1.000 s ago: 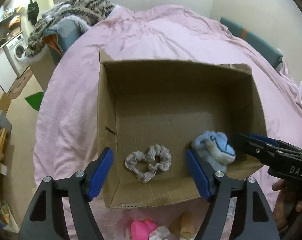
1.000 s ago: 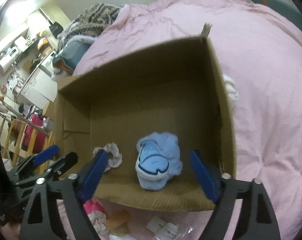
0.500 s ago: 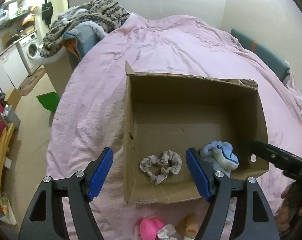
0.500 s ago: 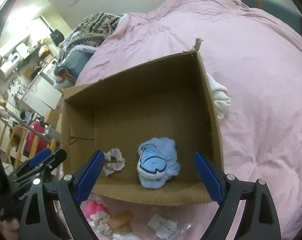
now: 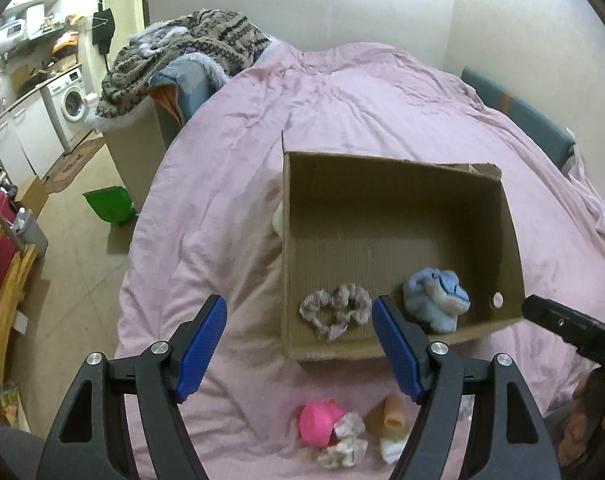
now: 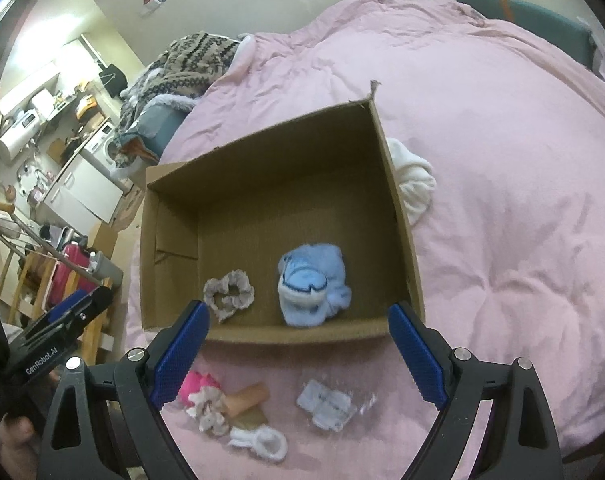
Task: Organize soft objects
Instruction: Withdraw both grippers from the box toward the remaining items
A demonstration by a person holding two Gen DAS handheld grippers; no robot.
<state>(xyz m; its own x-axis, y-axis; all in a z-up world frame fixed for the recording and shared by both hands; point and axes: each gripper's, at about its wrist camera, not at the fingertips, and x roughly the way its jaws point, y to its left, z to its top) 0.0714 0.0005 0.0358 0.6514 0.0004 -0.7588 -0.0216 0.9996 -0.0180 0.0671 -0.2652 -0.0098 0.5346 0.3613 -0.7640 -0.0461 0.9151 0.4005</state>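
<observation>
An open cardboard box (image 5: 482, 184) (image 6: 398, 200) sits on the pink bed. Inside lie a beige scrunchie (image 5: 336, 310) (image 6: 228, 294) and a light blue fuzzy sock (image 5: 436, 300) (image 6: 312, 290). On the bed in front of the box lie a pink soft item (image 5: 318, 422) (image 6: 192, 386), a patterned scrunchie (image 5: 344, 442) (image 6: 208, 410), a tan rolled item (image 5: 392, 414) (image 6: 248, 396), a white scrunchie (image 6: 260, 442) and a clear packet (image 6: 326, 402). My left gripper (image 5: 300, 346) is open and empty above the near left of the box. My right gripper (image 6: 298, 354) is open and empty above the box's near wall.
A white cloth (image 6: 412, 178) lies on the bed beside the box's right wall. Patterned blankets (image 5: 182, 56) are piled beyond the bed's left edge. A green dustpan (image 5: 108, 204), a washing machine (image 5: 72, 104) and a wooden rack (image 5: 6, 300) stand on the floor at left.
Both grippers have pulled back and up from the box, staying open. The box looks smaller and the loose items in front of it have come into view.
</observation>
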